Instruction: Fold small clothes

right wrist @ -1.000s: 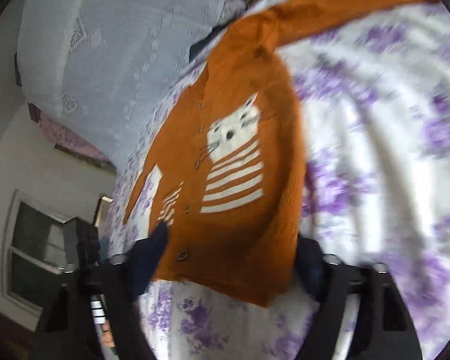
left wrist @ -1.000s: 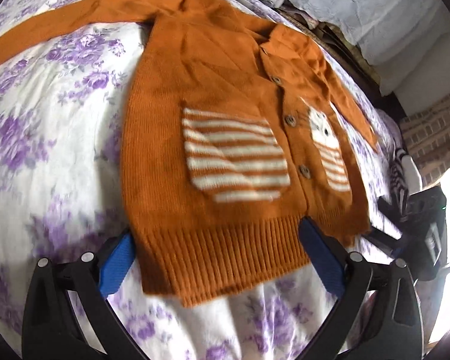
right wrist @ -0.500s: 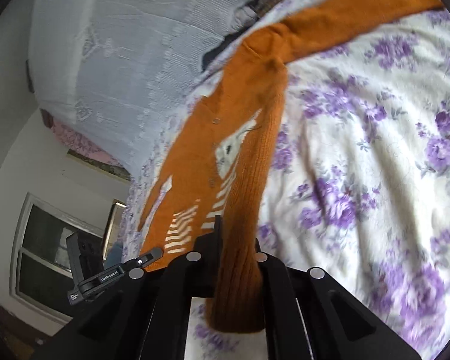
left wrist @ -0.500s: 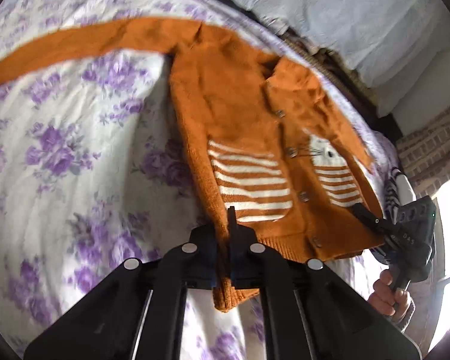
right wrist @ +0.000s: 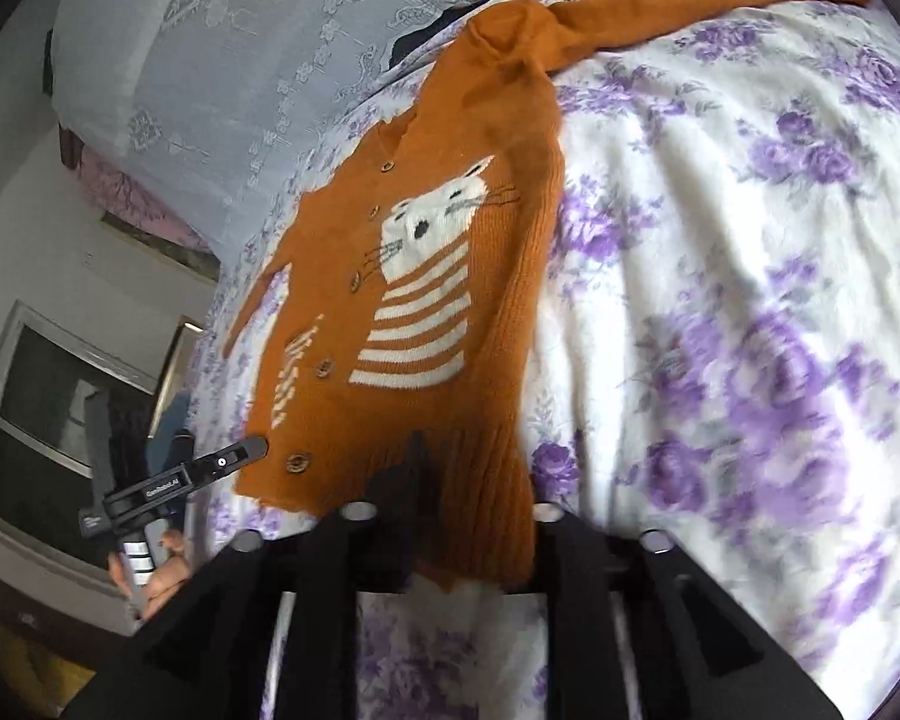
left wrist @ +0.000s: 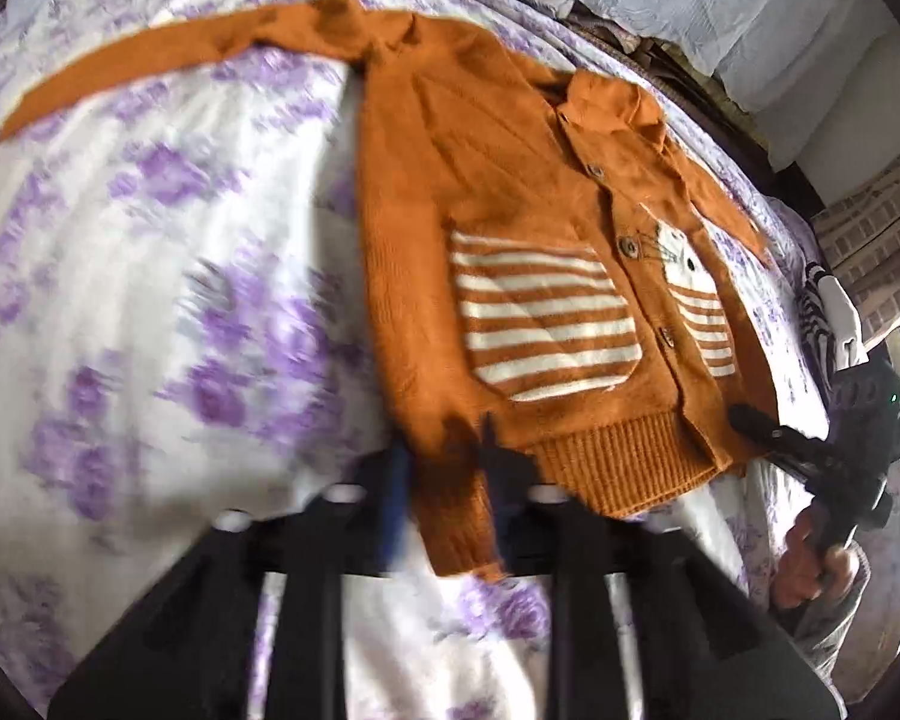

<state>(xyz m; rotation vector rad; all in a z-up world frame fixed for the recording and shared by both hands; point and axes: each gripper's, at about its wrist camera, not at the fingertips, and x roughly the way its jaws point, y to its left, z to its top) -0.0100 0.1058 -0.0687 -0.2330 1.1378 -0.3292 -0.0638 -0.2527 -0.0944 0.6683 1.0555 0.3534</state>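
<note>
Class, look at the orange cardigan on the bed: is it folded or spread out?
Spread out. The orange cardigan lies front-up on the floral bedsheet, both sleeves stretched sideways, no part folded over.

Purple-flowered white bedspread [left wrist: 150, 252], orange cat cardigan [left wrist: 510, 192] spread on it

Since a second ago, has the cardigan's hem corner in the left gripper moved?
Yes. The hem corner, then flat, is bunched and pulled toward the camera between the left gripper's opening jaws, against the floral bedsheet.
</note>
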